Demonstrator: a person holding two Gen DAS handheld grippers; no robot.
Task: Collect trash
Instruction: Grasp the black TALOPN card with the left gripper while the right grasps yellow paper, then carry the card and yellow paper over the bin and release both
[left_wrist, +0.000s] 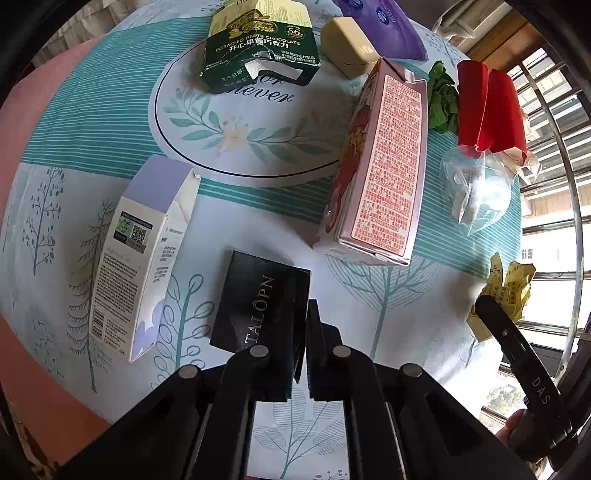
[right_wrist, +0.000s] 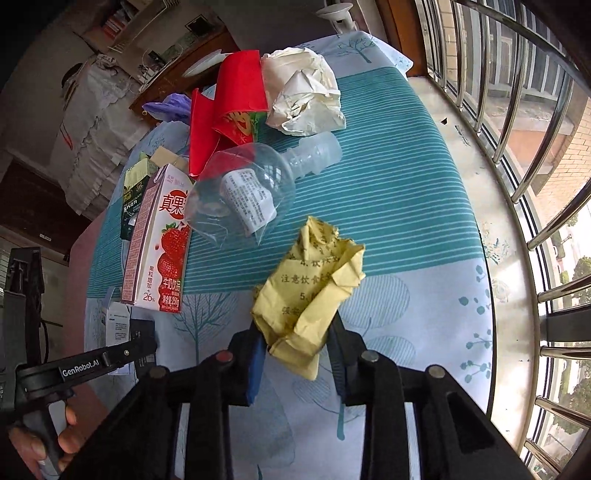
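Observation:
My left gripper (left_wrist: 306, 317) points down at the table and is shut on the right edge of a flat black box (left_wrist: 255, 299) marked TALOPN, which lies on the patterned tablecloth (left_wrist: 388, 295). My right gripper (right_wrist: 297, 354) is shut on the lower end of a crumpled yellow paper (right_wrist: 314, 284); the paper (left_wrist: 511, 284) also shows at the right edge of the left wrist view. Other trash lies around: a strawberry milk carton (left_wrist: 380, 166) (right_wrist: 159, 251), a white and lavender box (left_wrist: 144, 254), a torn green chocolate box (left_wrist: 258, 44) and a clear plastic bottle (right_wrist: 255, 184).
Folded red paper (right_wrist: 229, 107), crumpled white paper (right_wrist: 306, 92), a green wad (left_wrist: 443, 98), a purple bag (left_wrist: 384, 26) and a cream block (left_wrist: 347, 44) crowd the far side. Metal window bars (right_wrist: 517, 122) run along the table's right edge. A hand (right_wrist: 55, 432) holds the left gripper's handle.

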